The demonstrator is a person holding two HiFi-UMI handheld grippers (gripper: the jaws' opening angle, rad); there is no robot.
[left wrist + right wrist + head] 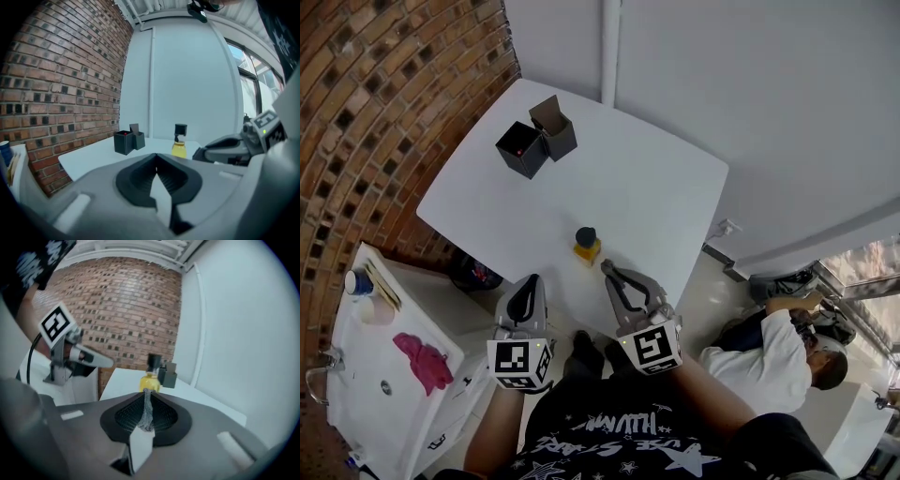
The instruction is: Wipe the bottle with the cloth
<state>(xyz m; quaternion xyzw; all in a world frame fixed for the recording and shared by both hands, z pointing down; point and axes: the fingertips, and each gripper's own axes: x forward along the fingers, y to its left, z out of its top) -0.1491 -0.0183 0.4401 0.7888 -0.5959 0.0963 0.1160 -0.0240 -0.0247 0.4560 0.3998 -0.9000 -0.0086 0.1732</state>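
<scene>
A small bottle [586, 244] of yellow liquid with a black cap stands upright near the front edge of the white table [656, 187]. A pink cloth [422, 362] lies crumpled on the white counter [356, 412] to my left, away from both grippers. My left gripper [528, 281] hangs just off the table's front edge, left of the bottle, shut and empty. My right gripper [607, 268] points at the bottle from close on its right, also shut with nothing held. The bottle [179, 144] shows beyond the left gripper [156, 155], and the bottle [150, 378] stands right ahead of the right gripper [146, 391].
Two open black boxes [534, 141] sit at the table's far left. A brick wall [375, 84] runs along the left. A blue-topped cup [358, 281] stands on the counter. A person [778, 352] sits on the floor at right.
</scene>
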